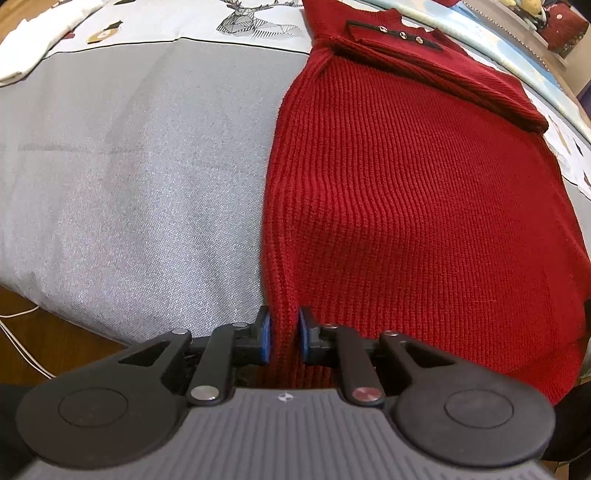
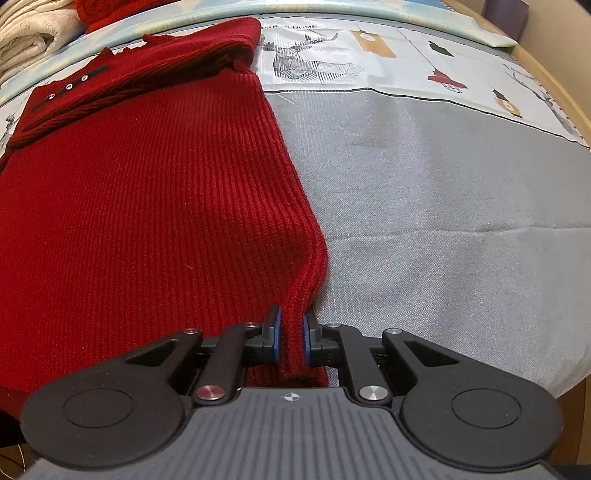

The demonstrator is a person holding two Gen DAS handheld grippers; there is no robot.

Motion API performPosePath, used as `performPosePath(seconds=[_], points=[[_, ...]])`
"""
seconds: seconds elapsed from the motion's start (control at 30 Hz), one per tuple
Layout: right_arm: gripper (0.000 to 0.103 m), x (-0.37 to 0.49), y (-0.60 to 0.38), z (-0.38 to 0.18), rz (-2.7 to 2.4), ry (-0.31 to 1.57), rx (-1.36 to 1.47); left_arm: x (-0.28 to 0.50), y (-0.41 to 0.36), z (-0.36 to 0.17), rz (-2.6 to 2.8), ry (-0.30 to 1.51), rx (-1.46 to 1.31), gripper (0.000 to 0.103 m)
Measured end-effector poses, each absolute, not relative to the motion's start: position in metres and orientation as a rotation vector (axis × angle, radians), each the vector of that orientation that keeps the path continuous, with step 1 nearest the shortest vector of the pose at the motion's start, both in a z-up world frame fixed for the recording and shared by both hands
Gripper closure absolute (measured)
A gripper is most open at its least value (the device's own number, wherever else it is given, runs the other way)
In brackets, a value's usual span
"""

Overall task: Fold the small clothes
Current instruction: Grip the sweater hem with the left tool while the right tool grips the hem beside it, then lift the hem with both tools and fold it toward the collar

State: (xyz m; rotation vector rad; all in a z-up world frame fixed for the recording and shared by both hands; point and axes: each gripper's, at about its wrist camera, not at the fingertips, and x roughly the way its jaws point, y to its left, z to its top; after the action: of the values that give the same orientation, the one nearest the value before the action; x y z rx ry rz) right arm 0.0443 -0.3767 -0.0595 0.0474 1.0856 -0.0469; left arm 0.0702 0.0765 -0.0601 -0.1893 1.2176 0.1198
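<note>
A red ribbed knit sweater (image 1: pixel 413 192) lies flat on the grey cloth, its sleeves folded across the chest near the buttoned collar (image 1: pixel 400 35). My left gripper (image 1: pixel 283 334) is shut on the sweater's near left hem corner. In the right wrist view the same sweater (image 2: pixel 147 192) fills the left half. My right gripper (image 2: pixel 292 336) is shut on its near right hem corner, which is pinched upright between the blue pads (image 2: pixel 306 341). Both corners rise slightly from the cloth.
The grey cloth (image 1: pixel 129 192) has a printed deer border (image 2: pixel 369 62) at the far side. White folded fabric (image 1: pixel 33 40) lies far left, cream towels (image 2: pixel 29 33) beyond the collar. Another red garment (image 1: pixel 565 29) sits far right. The table's wooden edge and a white cable (image 1: pixel 22 332) show near left.
</note>
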Motion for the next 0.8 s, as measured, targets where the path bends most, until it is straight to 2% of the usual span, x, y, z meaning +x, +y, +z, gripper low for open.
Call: performPosePath(seconds=[0.43, 0.6, 0.8], points=[[0.091, 0.0441, -0.3765, -0.0594, -0.048, 1.087, 0.047, 0.0687, 0.0734, -0.0615, 0.116, 1.215, -0.188, 0.088], [0.081, 0.0436, -0.3686, -0.0637, -0.03, 1.118, -0.012, 0.0698, 0.0716, -0.0613, 0.112, 1.22, -0.172, 0.087], [0.081, 0.0443, -0.3735, -0.063, -0.046, 1.126, 0.017, 0.0706, 0.0701, -0.0594, 0.108, 1.219, -0.17, 0.087]])
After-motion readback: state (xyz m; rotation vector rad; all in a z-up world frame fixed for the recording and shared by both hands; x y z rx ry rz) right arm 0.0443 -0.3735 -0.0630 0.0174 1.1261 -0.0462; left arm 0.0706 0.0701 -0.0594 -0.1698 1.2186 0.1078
